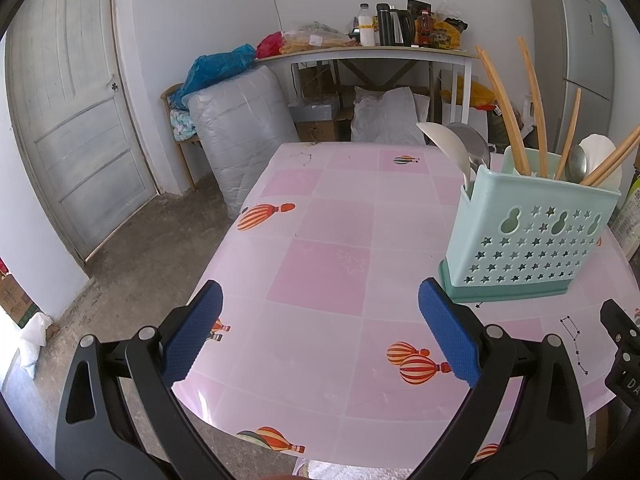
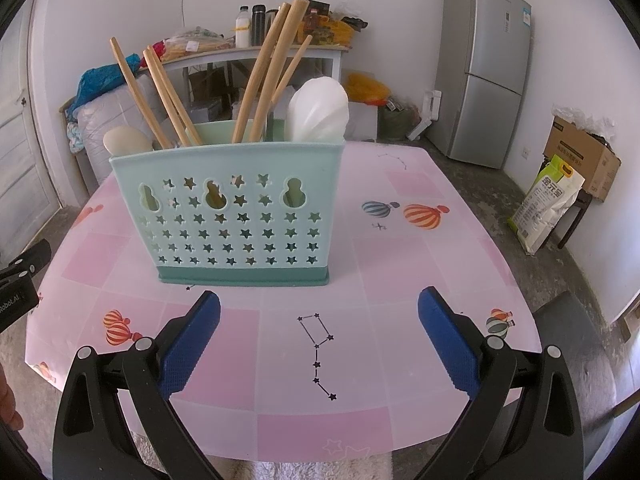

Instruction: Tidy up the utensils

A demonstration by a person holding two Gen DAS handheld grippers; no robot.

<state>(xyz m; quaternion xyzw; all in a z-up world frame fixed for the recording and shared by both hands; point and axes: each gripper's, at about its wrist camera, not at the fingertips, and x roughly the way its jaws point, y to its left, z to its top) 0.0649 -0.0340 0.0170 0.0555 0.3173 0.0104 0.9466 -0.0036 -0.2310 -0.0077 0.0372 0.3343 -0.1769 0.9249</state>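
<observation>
L gripper (image 1: 320, 300): fingers wide apart, nothing btwn, over pink table (image 1: 320, 216).
R gripper (image 2: 319, 308): fingers wide apart, nothing held, just in front of holder.
Holder (image 2: 236, 220): mint, star-perforated, upright on table.
Contents: chopsticks (image 2: 264, 72), white spoons (image 2: 318, 110), metal spoon (image 1: 474, 146) standing inside.

The mint caddy (image 2: 240, 216) hides the lower ends of the chopsticks (image 2: 256, 92) and spoons (image 2: 318, 110) behind its starred wall. Left of the caddy, the left hand-held gripper (image 2: 22, 280) is cut off by the picture's edge. The bottles (image 1: 384, 24) far behind the caddy are too small to read.
</observation>
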